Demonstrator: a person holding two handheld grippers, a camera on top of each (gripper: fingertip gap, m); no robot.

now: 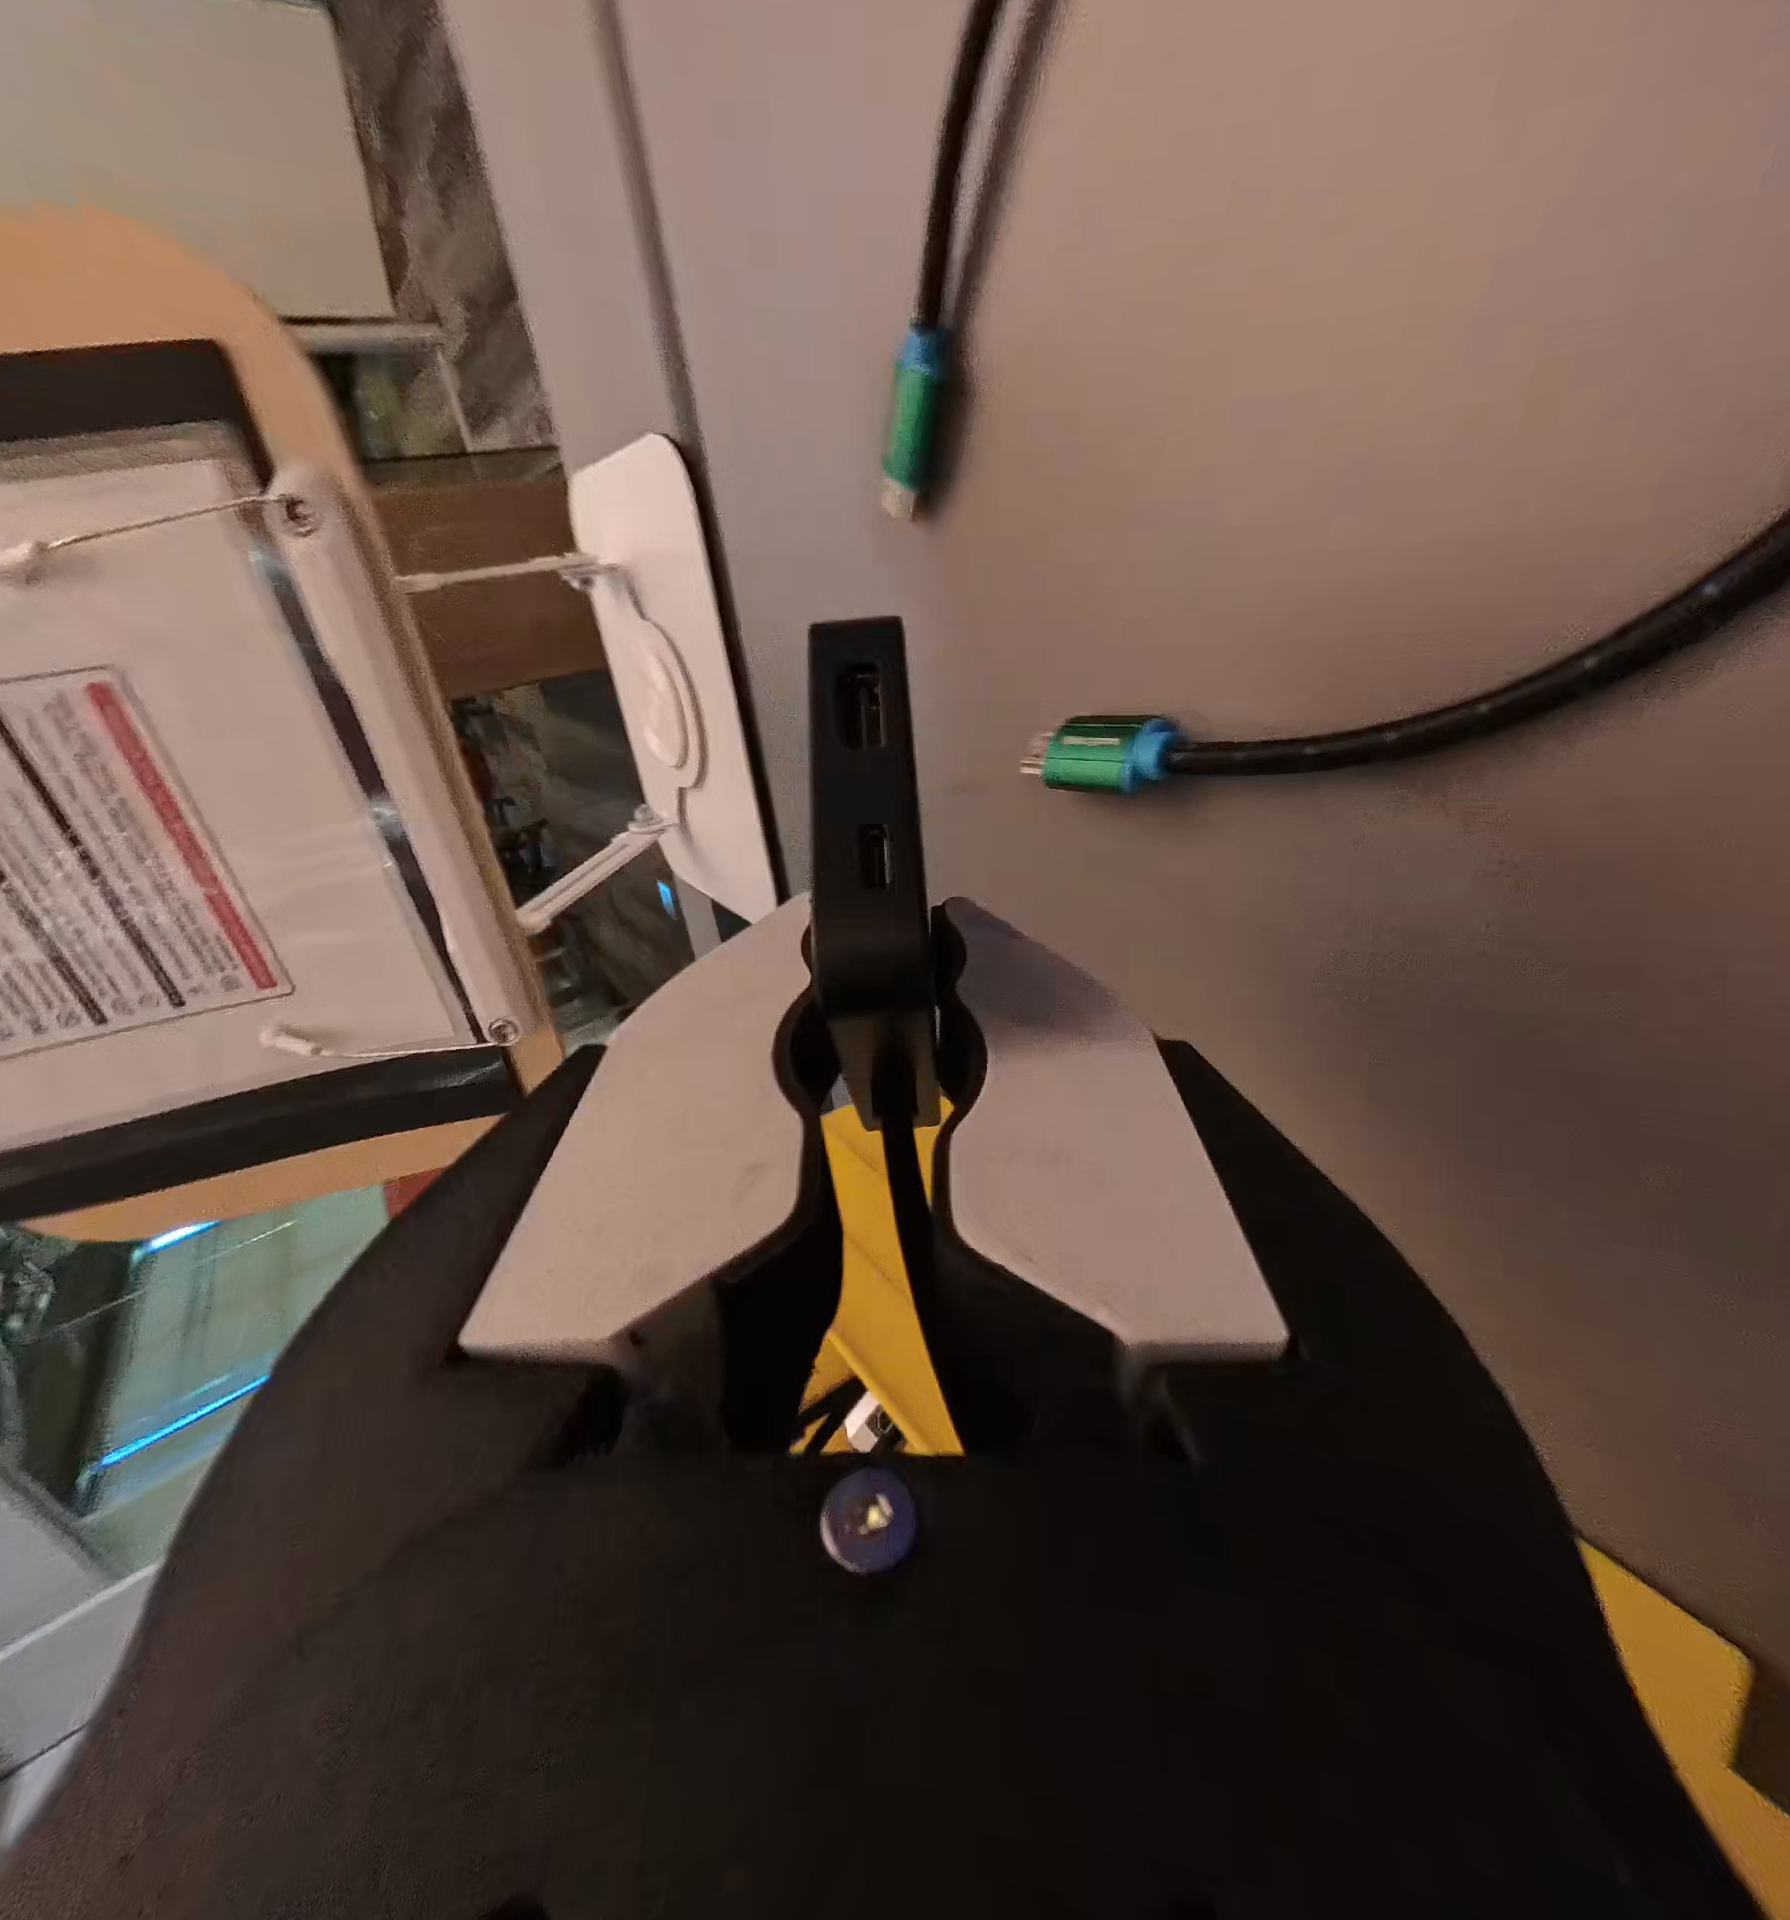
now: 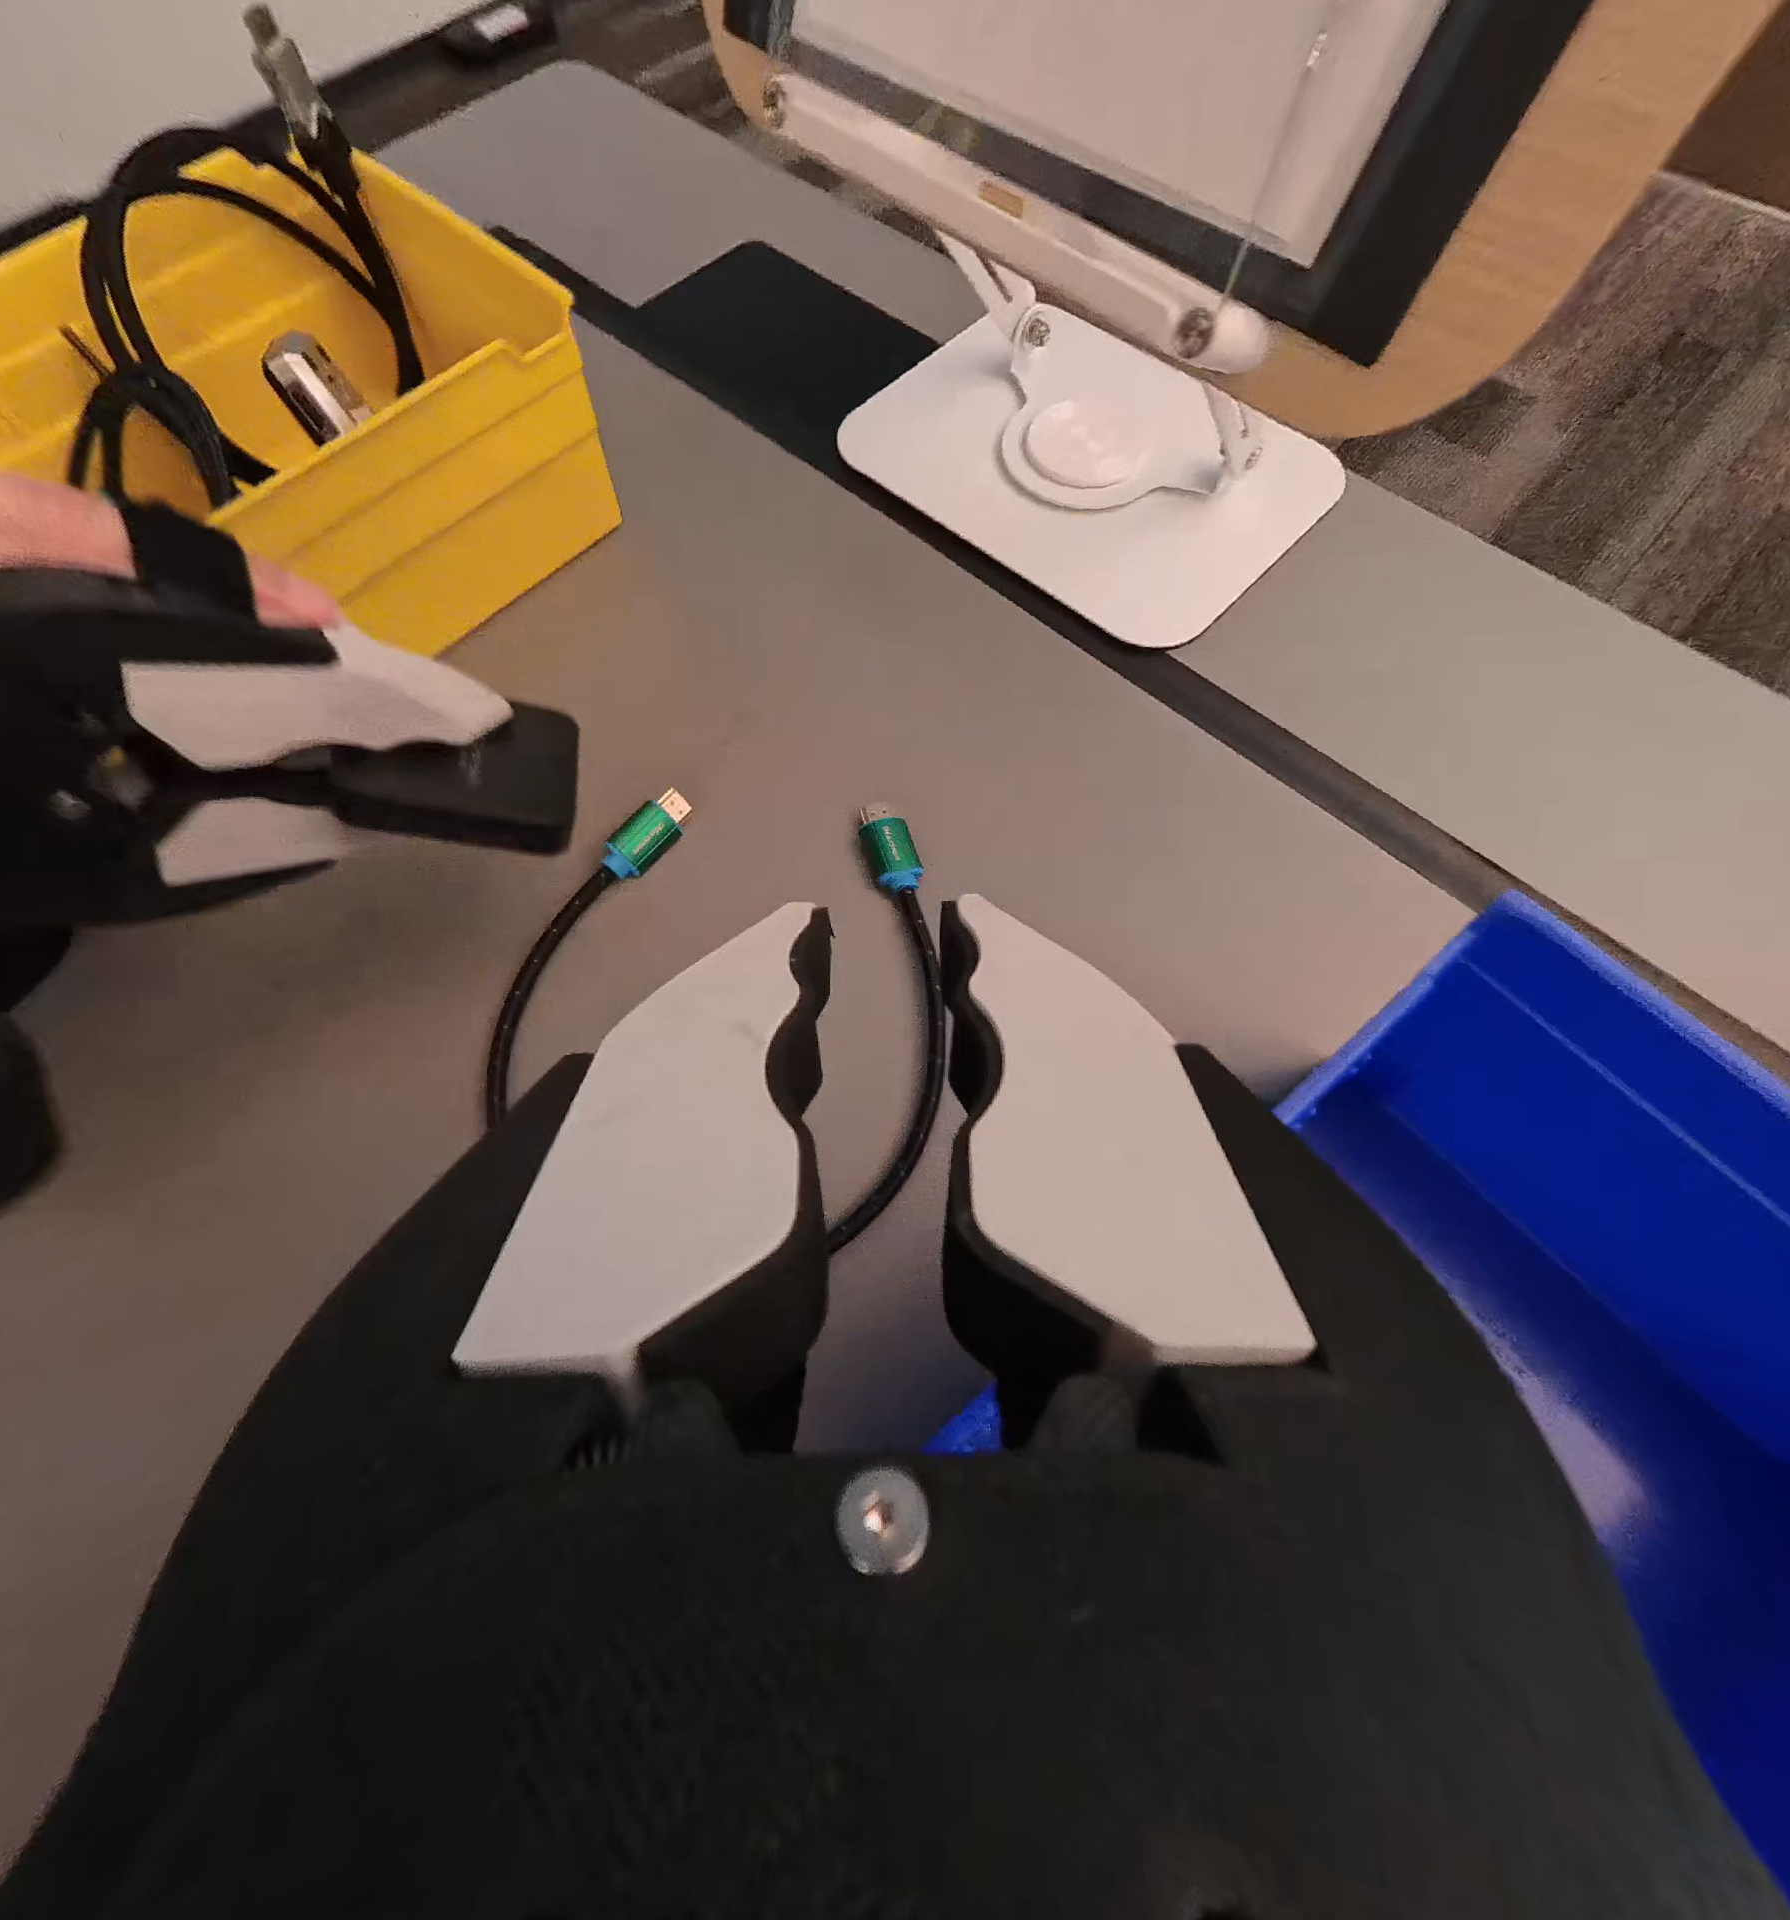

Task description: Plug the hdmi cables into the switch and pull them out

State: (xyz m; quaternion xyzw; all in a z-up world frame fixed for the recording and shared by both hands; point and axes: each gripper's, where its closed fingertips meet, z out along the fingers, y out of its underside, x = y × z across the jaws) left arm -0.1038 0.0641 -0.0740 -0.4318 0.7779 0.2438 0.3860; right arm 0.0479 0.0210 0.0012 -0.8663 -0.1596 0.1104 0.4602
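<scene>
Evidently held that way for access: left gripper (image 1: 875,966) clamped on the black switch (image 1: 863,790) by its cabled end, empty ports turned toward the two plugs — matte plastic, slab-shaped, rounded at the corners. Right gripper (image 2: 886,925) parted and empty, poised just over the cable of the nearer plug (image 2: 889,847), likely to pick it up first. Both HDMI cables loose on the smooth grey table (image 2: 974,727), second plug (image 2: 649,831) near the switch; glossy green shells, blue collars, braided black cord (speckled). Yellow bin (image 2: 423,499) of spare leads behind.
</scene>
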